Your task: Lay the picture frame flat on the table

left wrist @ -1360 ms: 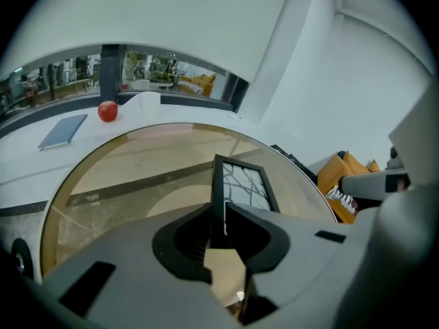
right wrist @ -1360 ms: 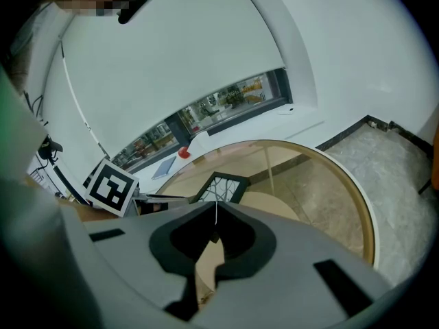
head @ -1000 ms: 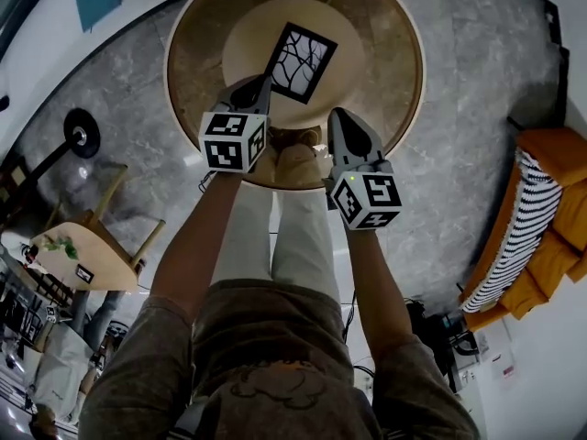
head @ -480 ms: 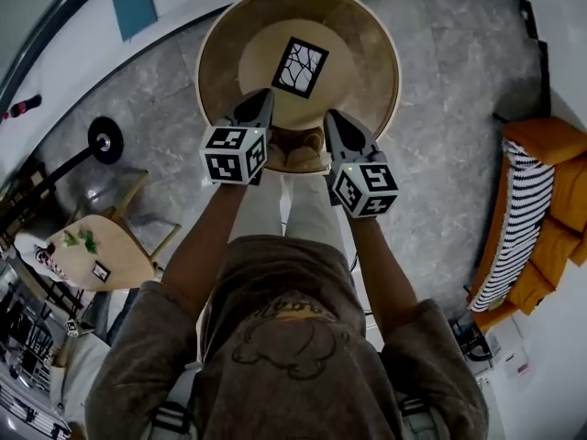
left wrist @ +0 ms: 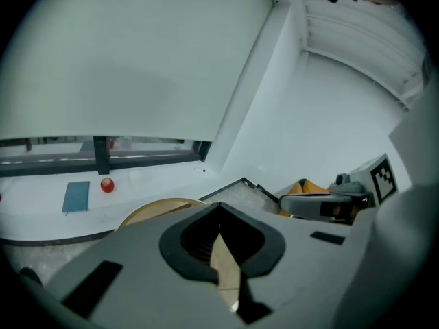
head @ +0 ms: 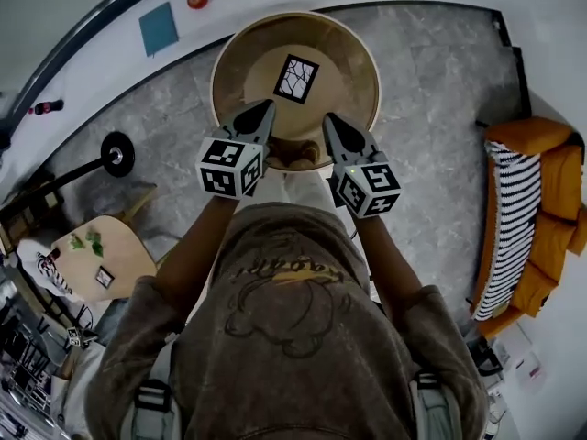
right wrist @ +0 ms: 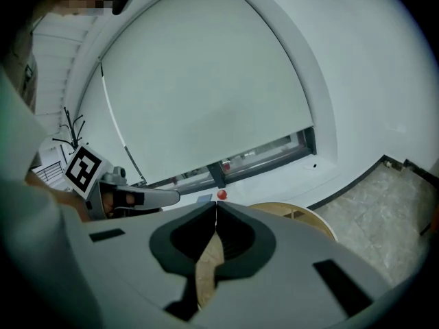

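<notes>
Pointing lengthwise away: picture frame

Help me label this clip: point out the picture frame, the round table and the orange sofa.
picture frame [head: 295,79], head view, middle of its picture.
round table [head: 356,76], head view, bare right rim.
orange sofa [head: 561,218], head view, seat cushion.

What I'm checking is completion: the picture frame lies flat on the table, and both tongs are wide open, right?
No: the left tongs and right tongs are shut, not open, as each gripper view shows. The picture frame does lie flat on the table.
</notes>
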A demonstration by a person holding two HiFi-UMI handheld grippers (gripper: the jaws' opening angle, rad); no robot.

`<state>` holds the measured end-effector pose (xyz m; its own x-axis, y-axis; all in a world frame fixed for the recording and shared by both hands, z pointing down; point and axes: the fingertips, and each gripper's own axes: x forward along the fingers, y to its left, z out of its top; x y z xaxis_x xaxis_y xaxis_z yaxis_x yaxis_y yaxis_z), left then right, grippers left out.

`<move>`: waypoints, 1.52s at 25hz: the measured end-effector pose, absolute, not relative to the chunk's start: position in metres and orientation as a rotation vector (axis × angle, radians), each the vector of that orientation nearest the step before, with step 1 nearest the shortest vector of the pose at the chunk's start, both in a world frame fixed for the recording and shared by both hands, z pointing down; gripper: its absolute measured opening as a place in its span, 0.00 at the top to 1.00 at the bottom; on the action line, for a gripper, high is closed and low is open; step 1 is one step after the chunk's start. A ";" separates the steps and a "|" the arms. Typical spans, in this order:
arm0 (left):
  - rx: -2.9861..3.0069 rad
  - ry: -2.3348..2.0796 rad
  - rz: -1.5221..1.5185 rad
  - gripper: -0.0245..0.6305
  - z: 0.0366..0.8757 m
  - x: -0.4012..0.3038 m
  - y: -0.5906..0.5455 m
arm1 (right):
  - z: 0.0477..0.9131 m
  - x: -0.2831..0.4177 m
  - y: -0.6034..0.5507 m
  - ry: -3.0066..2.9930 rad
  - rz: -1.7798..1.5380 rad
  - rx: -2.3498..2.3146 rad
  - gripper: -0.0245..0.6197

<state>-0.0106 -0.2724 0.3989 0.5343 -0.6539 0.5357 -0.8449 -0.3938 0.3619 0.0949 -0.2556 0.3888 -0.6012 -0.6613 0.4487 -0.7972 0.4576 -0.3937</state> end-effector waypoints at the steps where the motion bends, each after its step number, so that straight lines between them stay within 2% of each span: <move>1: 2.192 -1.206 0.409 0.94 0.388 -0.010 -0.268 | 0.380 0.094 -0.251 -2.491 0.835 1.257 0.93; 19: 2.417 -1.278 0.282 0.94 0.292 -0.020 -0.220 | 0.283 0.079 -0.212 -2.664 0.531 1.252 0.93; 38: 2.411 -1.347 0.242 0.94 0.284 -0.031 -0.216 | 0.279 0.073 -0.207 -2.682 0.483 1.223 0.93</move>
